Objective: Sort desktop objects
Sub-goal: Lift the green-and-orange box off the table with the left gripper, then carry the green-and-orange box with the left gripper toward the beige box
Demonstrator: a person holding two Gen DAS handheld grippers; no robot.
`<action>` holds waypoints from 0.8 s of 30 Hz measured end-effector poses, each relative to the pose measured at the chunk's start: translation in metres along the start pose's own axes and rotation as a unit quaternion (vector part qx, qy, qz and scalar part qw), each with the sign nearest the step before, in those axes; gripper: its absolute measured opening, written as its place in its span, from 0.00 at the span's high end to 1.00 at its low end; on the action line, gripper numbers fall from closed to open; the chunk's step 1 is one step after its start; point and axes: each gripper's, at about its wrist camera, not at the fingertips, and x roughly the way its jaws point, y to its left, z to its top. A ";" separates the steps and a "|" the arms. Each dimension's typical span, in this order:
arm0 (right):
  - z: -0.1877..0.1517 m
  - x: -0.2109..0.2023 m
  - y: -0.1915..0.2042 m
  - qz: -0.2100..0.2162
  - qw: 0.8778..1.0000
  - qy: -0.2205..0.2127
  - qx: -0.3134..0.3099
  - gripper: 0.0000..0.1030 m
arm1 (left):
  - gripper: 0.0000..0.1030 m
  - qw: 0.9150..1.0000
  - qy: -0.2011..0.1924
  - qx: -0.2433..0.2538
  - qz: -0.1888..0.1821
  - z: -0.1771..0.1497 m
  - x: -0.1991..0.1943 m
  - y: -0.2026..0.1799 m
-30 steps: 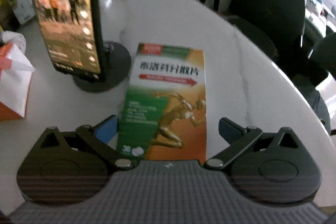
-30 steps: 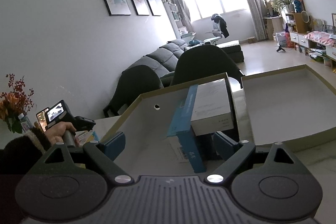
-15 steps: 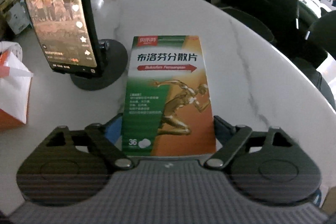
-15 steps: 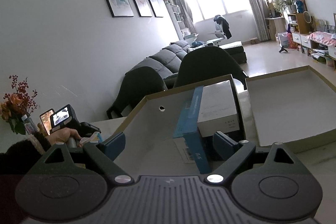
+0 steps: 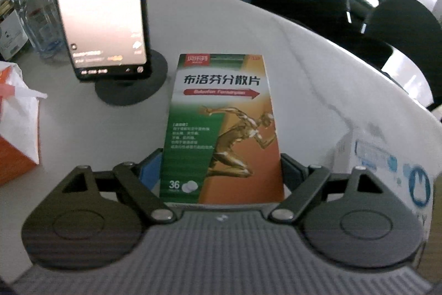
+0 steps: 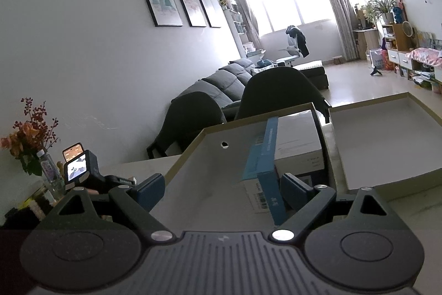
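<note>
Medicine box [image 5: 221, 129], a flat green and orange card box with a gold runner on it, is gripped at its near end between the two blue pads of the left gripper [image 5: 219, 170]. One pad [image 5: 150, 170] is pressed on the left edge and the other on the right edge, so the box is squeezed across its narrow way, probably because that is the only way it fits. The jaws are set just as wide as the box. The far end is kept pointing away over the white marble table [image 5: 317, 79], likely so it can be carried off and sorted.

Just left of the box, a black phone on a round stand [image 5: 107, 18] is left alone. Nearer on the left, an orange and white tissue box [image 5: 16, 134] is seen. A white carton with blue print [image 5: 386, 165] sits at the right.

The right gripper [image 6: 218, 192] is held wide with nothing between its pads. It is pointed at an open brown cardboard box [image 6: 193, 145], where a blue and white box [image 6: 265, 154] is already stood, so sorted things seem to be put there.
</note>
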 end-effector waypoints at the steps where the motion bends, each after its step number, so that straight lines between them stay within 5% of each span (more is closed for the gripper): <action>1: -0.001 -0.001 0.001 0.000 1.000 0.000 0.000 0.11 | 0.17 1.000 -0.002 0.004 -0.005 0.001 -0.010 -0.001; 24: -0.019 -0.011 0.032 0.012 1.000 0.006 -0.008 0.11 | 0.17 0.993 -0.026 0.086 -0.072 -0.055 -0.068 0.028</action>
